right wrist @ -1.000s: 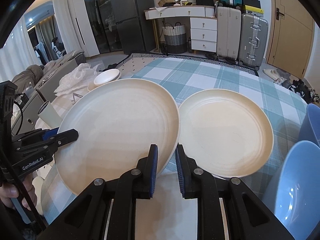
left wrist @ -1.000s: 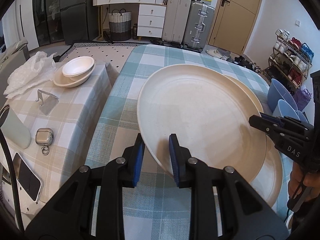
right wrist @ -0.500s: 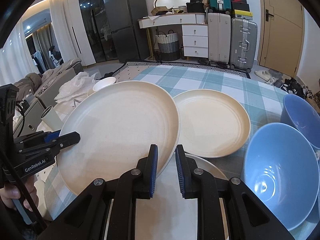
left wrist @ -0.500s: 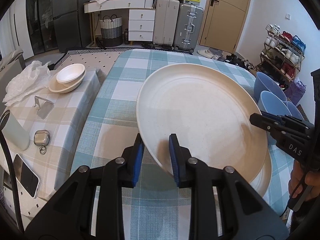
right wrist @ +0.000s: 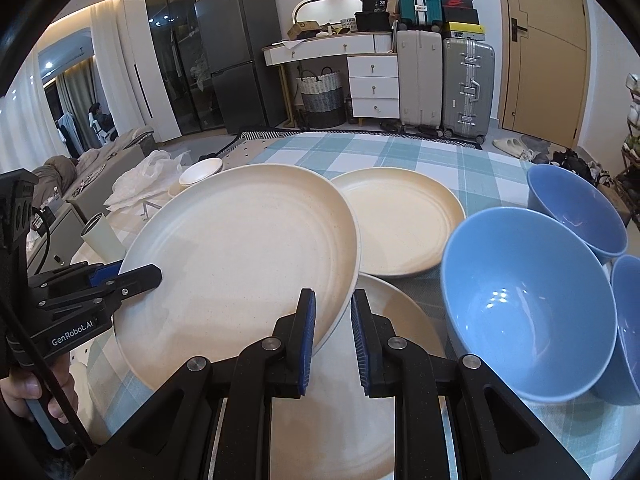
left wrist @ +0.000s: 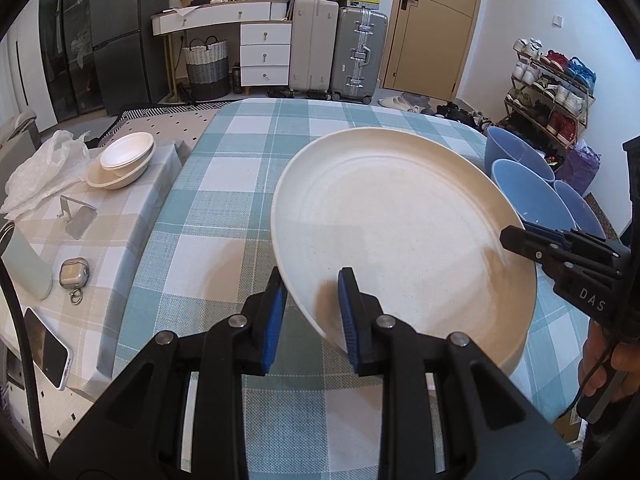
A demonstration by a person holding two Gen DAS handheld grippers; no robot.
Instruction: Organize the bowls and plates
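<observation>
Two grippers pinch one large round cream speckled plate [right wrist: 240, 248] at opposite rims: left gripper [left wrist: 310, 312], right gripper [right wrist: 332, 334], both jaws narrow, clamped on rim. Plate airborne, tilted, over checked teal tablecloth [left wrist: 240, 184]. Second cream plate [right wrist: 400, 220] on table, third partly beneath. Likely stacking: keep level, both hands together, lower centred, clear of blue bowl [right wrist: 528, 296].

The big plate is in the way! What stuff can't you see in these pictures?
- Left wrist view: the held plate covers the tablecloth under it and parts of the blue bowls.
- Right wrist view: the plate beneath is mostly hidden by the held plate and the right gripper.
- Right wrist view: the third blue bowl is cut off by the edge.
</observation>
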